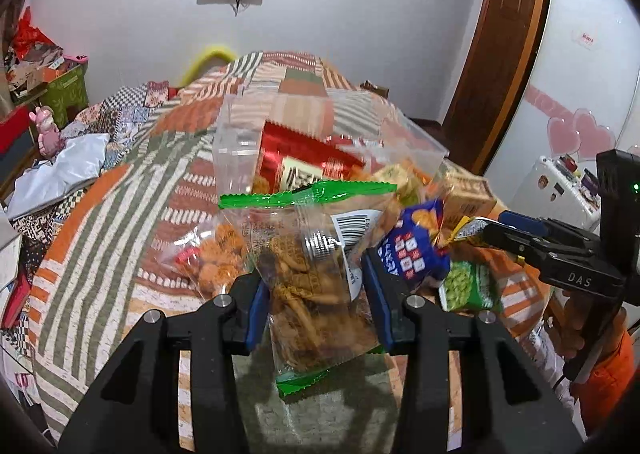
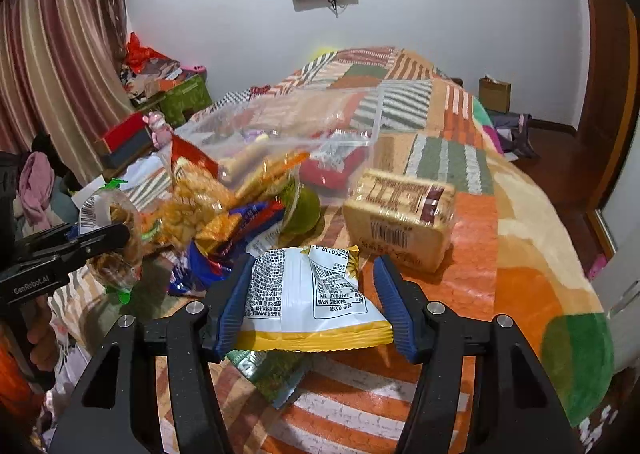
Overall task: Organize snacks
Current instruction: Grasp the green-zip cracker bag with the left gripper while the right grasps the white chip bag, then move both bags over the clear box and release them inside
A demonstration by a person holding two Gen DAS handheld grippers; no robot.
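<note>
My left gripper (image 1: 316, 286) is shut on a clear snack bag with green seals (image 1: 308, 274), held above the bed; it also shows in the right wrist view (image 2: 116, 230). My right gripper (image 2: 310, 294) is shut on a white and yellow snack packet (image 2: 308, 294); its yellow corner shows in the left wrist view (image 1: 466, 232). A clear plastic box (image 1: 332, 142) stands behind, with a red packet (image 1: 304, 158) and other snacks in it. A blue packet (image 1: 416, 242), a green pea packet (image 1: 468, 286) and a wrapped cracker block (image 2: 400, 214) lie near it.
The snacks lie on a bed with a striped patchwork quilt (image 1: 120, 214). A green packet (image 2: 272, 374) lies under my right gripper. Boxes and clutter (image 1: 48, 74) stand at the far left, a wooden door (image 1: 500, 54) at the right, a white fridge (image 1: 560, 190) beside it.
</note>
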